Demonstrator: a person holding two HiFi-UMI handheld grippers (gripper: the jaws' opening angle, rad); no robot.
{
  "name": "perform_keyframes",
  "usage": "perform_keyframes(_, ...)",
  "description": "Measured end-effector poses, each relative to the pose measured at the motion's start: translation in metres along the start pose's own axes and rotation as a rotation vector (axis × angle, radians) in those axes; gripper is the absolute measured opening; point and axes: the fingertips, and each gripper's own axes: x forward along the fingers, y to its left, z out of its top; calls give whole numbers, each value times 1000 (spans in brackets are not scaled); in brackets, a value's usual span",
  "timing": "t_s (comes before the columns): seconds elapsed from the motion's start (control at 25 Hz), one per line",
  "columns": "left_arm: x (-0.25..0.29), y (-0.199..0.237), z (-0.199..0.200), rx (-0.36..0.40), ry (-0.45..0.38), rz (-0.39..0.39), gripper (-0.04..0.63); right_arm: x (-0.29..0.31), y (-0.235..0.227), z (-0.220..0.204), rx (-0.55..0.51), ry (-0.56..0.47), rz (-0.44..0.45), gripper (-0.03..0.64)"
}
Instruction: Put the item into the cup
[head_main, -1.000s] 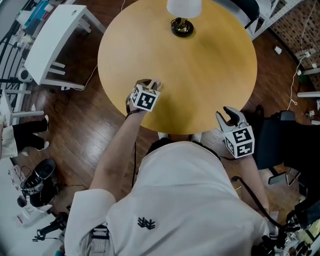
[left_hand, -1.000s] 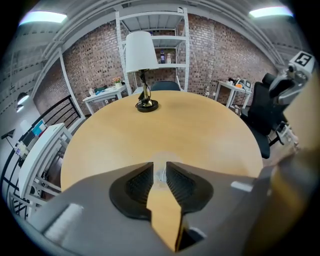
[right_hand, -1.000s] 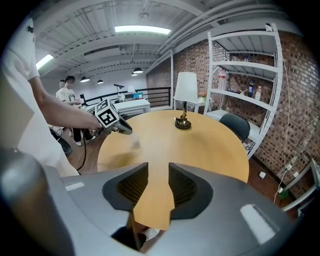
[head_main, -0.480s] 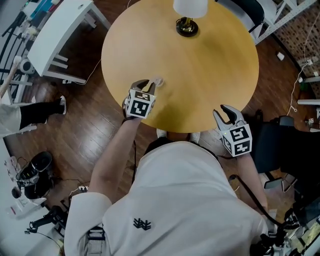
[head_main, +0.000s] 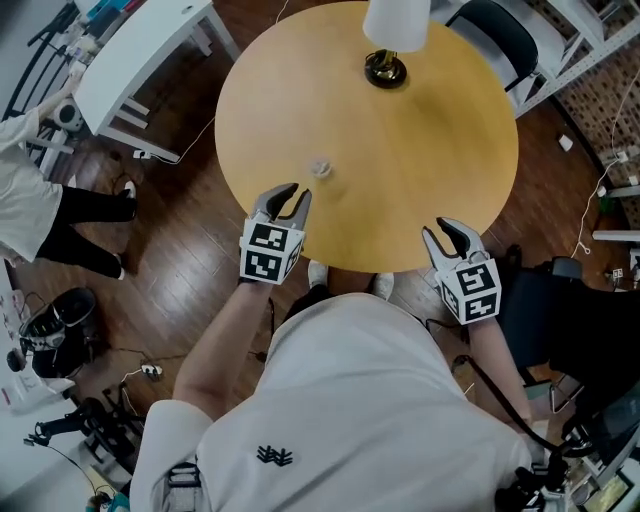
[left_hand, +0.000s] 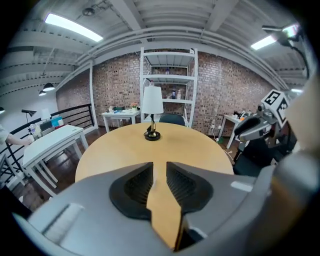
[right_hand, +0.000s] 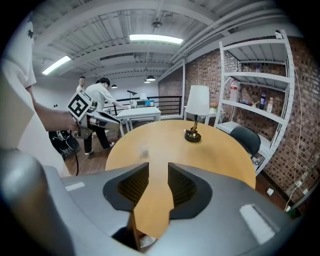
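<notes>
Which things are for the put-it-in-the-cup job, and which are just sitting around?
For the job: small clear cup on the round table; left gripper and right gripper, both open and empty. The item itself I cannot make out.

Just around: lamp, white desk, black chair, shelves.

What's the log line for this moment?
left gripper: open, empty | right gripper: open, empty | cup: on table, clear of both grippers | cup contents: cannot tell
</notes>
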Motion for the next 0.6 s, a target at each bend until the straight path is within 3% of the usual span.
perform_keyframes(0.2,-32,-16,1,-32,-67,19,63,-7,-4,7,-5,-41,8,123)
perform_keyframes(0.6,-65,-24,-17,-90,-98,39,64,-15,10,12,-64,-68,18,103)
